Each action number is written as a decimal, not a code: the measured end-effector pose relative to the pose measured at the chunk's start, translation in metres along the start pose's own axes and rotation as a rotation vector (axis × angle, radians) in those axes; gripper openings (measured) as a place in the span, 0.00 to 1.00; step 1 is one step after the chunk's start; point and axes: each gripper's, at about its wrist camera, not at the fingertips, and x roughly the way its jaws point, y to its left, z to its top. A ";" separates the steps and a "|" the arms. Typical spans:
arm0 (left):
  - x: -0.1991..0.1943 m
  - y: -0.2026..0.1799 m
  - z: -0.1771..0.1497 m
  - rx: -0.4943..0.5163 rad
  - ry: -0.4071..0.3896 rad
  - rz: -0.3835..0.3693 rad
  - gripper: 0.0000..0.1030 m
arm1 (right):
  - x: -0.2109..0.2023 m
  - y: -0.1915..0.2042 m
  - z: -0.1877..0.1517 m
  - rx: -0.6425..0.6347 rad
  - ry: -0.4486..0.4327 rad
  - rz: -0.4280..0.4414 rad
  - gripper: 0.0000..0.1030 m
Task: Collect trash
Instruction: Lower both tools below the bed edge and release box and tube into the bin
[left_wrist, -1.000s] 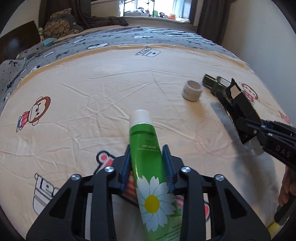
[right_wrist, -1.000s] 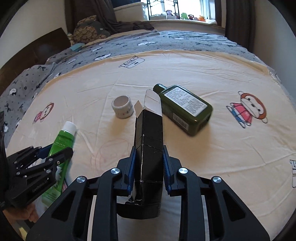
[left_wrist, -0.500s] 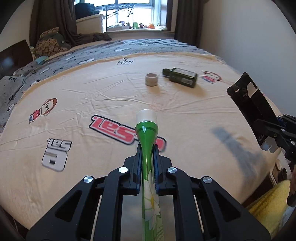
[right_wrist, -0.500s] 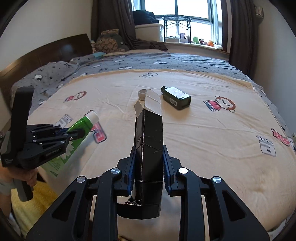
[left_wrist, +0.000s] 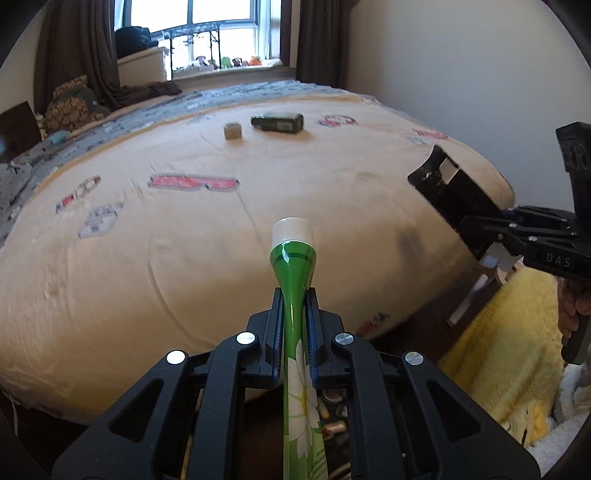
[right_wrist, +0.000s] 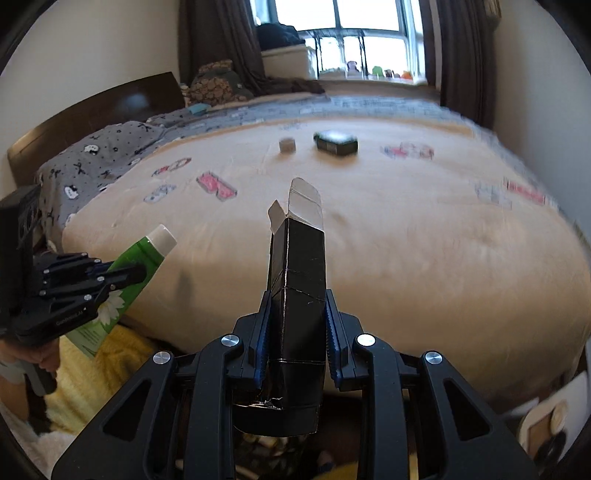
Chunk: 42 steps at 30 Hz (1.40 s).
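Both grippers hang off the near edge of the bed: the left gripper is clamped on a green tube, the right gripper on an open black carton. A dark bottle and small roll lie far up the bed. Judged step: carry both to the bin, so grip firmly and release only directly above it.

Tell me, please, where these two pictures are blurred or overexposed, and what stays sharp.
Left wrist view: the window is blown out, the bed prints are smeared, while the left claw and green tube stay sharp. Right wrist view: the bed's right edge streaks, but the black box in the right claw is crisp.
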 end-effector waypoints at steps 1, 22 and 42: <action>0.002 -0.002 -0.007 -0.007 0.016 -0.015 0.09 | 0.002 0.000 -0.006 0.007 0.027 0.006 0.26; 0.113 -0.026 -0.105 -0.072 0.455 -0.203 0.11 | 0.109 0.030 -0.111 0.067 0.531 0.039 0.30; 0.045 0.006 -0.042 -0.054 0.243 -0.083 0.85 | 0.047 0.003 -0.017 0.121 0.175 0.022 0.94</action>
